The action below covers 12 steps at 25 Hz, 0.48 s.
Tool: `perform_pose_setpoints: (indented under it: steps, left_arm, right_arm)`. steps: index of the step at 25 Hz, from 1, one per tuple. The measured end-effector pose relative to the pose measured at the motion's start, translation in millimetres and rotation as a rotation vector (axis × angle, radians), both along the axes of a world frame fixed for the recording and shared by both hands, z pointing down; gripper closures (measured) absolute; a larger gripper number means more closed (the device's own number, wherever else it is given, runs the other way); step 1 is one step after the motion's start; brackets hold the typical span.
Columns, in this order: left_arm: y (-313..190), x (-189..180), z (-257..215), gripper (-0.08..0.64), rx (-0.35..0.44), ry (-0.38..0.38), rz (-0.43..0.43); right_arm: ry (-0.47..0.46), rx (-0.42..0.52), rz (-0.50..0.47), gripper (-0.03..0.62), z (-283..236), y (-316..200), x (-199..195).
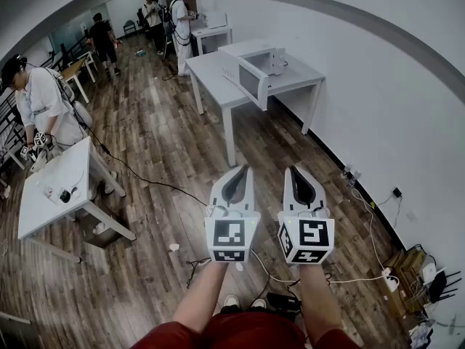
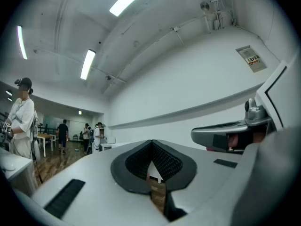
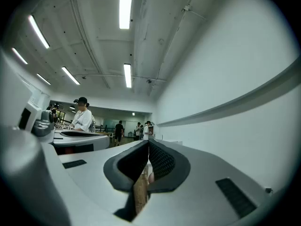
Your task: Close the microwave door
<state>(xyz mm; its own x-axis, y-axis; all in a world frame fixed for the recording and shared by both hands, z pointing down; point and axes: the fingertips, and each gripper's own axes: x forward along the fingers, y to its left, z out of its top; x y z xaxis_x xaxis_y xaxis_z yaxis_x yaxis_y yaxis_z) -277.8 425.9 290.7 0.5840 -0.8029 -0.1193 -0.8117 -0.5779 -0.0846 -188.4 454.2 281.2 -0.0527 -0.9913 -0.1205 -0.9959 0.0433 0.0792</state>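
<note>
The white microwave [image 1: 252,65] stands on a grey table [image 1: 207,71] far ahead across the wooden floor, its door [image 1: 249,83] swung open toward me. Both grippers are held side by side low in the head view, well short of that table. My left gripper [image 1: 240,171] is shut with nothing in it; in its own view the jaws meet at the tip [image 2: 151,142]. The right gripper [image 1: 294,171] is likewise shut and empty, its jaws touching [image 3: 148,142]. Each gripper shows at the edge of the other's view.
A white table [image 1: 69,187] stands at the left with a person [image 1: 43,107] beside it. Several people stand at the far end of the room. Cables and a power strip [image 1: 349,278] lie on the floor near the right wall, with boxes [image 1: 410,282] in the corner.
</note>
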Motion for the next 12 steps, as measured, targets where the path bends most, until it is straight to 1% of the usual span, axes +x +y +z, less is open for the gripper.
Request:
perform_pose_setpoints:
  steps: [7, 12]
  left_arm:
    - [2.3, 19.4, 0.1, 0.534, 0.002, 0.002, -0.007]
    - [9.3, 31.1, -2.9, 0.534, 0.017, 0.001, -0.013]
  right_arm:
    - [-0.003, 0.003, -0.002, 0.565, 0.2, 2.3, 20.7]
    - [-0.011, 0.009, -0.002, 0.565, 0.3, 7.8, 33.3]
